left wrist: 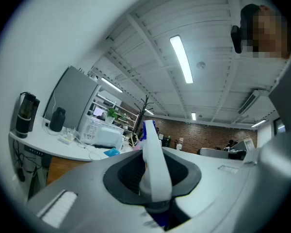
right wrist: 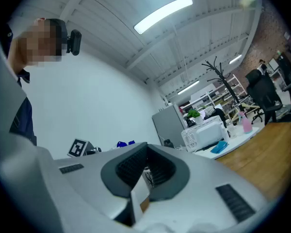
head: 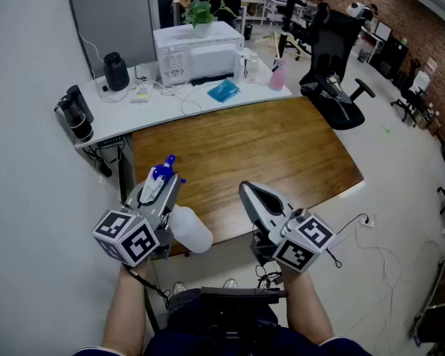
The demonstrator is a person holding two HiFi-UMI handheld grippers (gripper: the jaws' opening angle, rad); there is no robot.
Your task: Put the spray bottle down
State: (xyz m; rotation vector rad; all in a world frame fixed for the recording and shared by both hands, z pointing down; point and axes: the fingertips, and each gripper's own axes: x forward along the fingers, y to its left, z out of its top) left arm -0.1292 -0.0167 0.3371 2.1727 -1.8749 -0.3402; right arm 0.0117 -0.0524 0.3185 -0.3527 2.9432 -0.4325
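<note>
My left gripper [head: 162, 191] is shut on the spray bottle [head: 188, 229] by its neck. The bottle lies roughly level, its blue and white spray head [head: 162, 173] pointing away from me and its translucent body toward me. It hangs over the near left corner of the wooden table [head: 267, 147]. In the left gripper view the white trigger head [left wrist: 153, 164] stands between the dark pads, the blue nozzle above it. My right gripper [head: 254, 196] hovers at the table's near edge, shut with nothing in it; the right gripper view shows its jaws [right wrist: 144, 178] together.
A white desk [head: 170, 104] runs along the table's far side. It carries a white microwave [head: 200, 50], a black kettle [head: 116, 71], a blue cloth [head: 224, 90] and a pink bottle [head: 279, 75]. A black office chair [head: 334, 61] stands at the far right.
</note>
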